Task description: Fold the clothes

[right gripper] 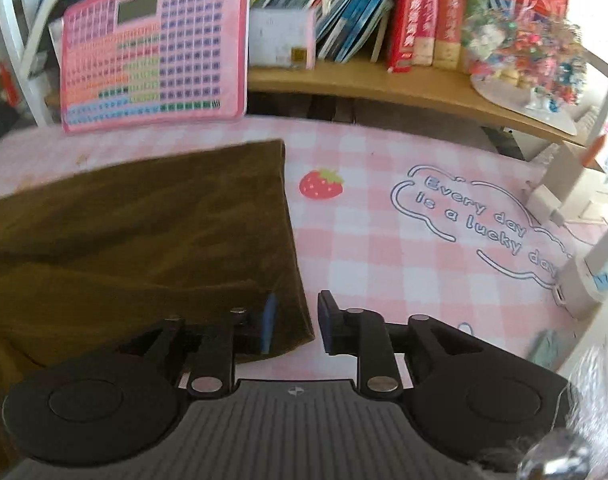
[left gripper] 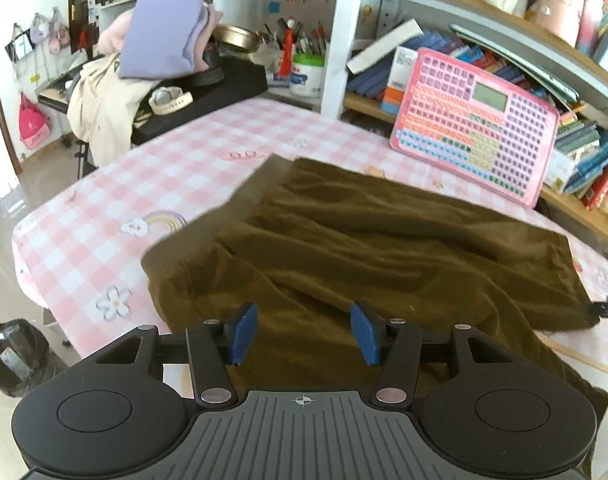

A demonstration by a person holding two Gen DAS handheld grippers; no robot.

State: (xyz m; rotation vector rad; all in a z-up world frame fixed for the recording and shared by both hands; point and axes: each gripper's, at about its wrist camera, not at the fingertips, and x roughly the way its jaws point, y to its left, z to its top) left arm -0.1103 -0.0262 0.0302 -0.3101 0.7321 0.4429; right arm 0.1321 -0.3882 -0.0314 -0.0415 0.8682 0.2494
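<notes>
Pink-and-white checked cloth covers the desk (left gripper: 208, 160), with crowded bookshelves (right gripper: 363, 76) behind it and a pink keypad board (right gripper: 156, 48) leaning at 11 o'clock in the right wrist view. Brown trousers (left gripper: 363, 232) lie spread flat across the desk. Above them the left gripper (left gripper: 304, 332) has its jaws wide apart and empty. Over the garment's 5 o'clock corner, the right gripper (right gripper: 296, 322) is parted and grips nothing.
</notes>
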